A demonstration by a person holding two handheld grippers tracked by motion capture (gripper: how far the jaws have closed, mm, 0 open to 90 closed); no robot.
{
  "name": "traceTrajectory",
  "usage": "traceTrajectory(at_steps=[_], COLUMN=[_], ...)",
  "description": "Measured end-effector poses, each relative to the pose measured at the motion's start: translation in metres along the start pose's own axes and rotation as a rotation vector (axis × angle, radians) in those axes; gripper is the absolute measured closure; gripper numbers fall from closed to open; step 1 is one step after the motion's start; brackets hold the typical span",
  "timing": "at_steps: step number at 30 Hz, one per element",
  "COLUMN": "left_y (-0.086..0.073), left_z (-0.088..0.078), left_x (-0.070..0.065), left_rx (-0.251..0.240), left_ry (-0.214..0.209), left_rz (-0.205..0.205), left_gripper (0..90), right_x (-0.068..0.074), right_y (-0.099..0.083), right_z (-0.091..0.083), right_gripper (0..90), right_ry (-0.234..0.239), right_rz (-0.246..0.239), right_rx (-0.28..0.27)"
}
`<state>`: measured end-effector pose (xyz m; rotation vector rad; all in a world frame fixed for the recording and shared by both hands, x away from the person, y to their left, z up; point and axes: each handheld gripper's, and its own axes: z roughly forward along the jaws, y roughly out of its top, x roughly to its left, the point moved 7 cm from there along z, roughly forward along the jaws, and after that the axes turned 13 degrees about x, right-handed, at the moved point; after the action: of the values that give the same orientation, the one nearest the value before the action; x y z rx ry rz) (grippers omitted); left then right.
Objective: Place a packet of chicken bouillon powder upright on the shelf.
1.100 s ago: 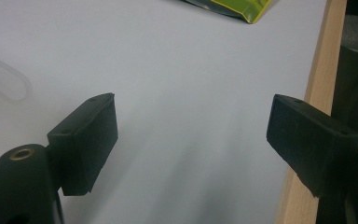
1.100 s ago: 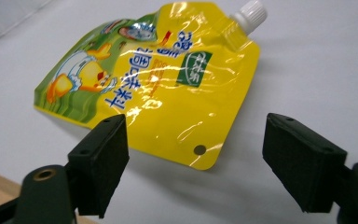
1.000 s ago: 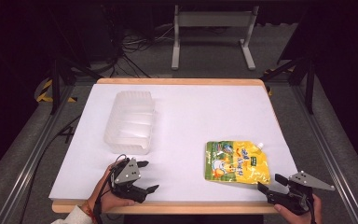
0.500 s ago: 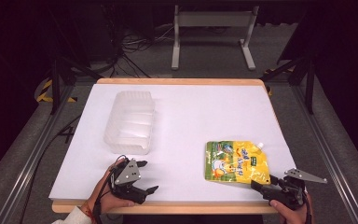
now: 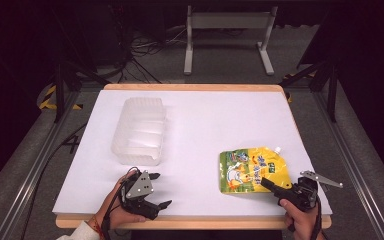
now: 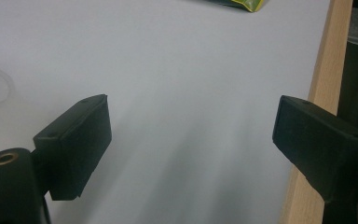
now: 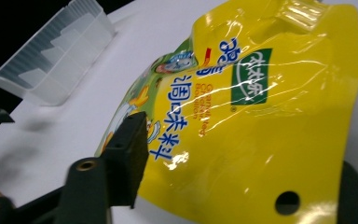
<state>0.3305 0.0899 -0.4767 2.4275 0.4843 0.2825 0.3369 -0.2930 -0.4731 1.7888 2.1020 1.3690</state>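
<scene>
A yellow and green spouted pouch [image 5: 250,170] lies flat on the white table [image 5: 205,115] at the front right. My right gripper [image 5: 269,184] reaches onto its near right corner. In the right gripper view the pouch [image 7: 261,116] lies between the two black jaws of that gripper [image 7: 242,177]. The jaws have just been closing, and I see no pad pressing the film. My left gripper [image 5: 161,190] rests near the front left edge. Its jaws [image 6: 191,135] stand wide open over bare table.
A clear ribbed plastic container [image 5: 140,130] stands at the mid left, also seen far off in the right gripper view [image 7: 51,65]. The table's wooden front edge [image 6: 326,70] runs close beside the left gripper. Black stands and cables lie beyond the table.
My right gripper has slid left and forward from the table's front right corner onto the pouch's near corner, with its jaws narrower. The left gripper has stayed where it was.
</scene>
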Motion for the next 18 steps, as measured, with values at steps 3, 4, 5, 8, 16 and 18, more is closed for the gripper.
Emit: traceTrajectory(at_steps=[3, 4, 5, 8, 16, 18], left_y=[0.001, 0.002, 0.002, 0.004, 0.028, 0.034], left_z=[0.0, 0.0, 0.0, -0.002, -0.004, -0.004], left_x=[0.0, 0.0, 0.0, 0.001, 0.005, 0.006], left_rx=[-0.004, -0.006, -0.008, -0.018, -0.065, -0.073], left_ry=[0.003, 0.004, 0.004, 0.007, 0.01, 0.008], left_rz=[0.002, 0.003, 0.0, -0.004, -0.012, -0.013], left_gripper=[12.2, 12.2, 12.3, 12.3, 12.7, 12.7], right_x=[0.006, 0.006, 0.008, 0.018, 0.062, 0.067], right_y=[0.007, 0.007, 0.009, 0.016, 0.039, 0.042], right_z=[0.001, 0.001, 0.002, 0.001, 0.0, 0.0], right_gripper=[67.9, 67.9, 71.2, 78.8, 89.9, 89.9], right_ry=[-0.012, -0.012, -0.008, 0.005, 0.023, 0.025], right_rz=[-0.029, -0.029, -0.037, -0.072, -0.284, -0.314], right_rx=[-0.023, -0.023, -0.031, -0.061, -0.109, -0.106])
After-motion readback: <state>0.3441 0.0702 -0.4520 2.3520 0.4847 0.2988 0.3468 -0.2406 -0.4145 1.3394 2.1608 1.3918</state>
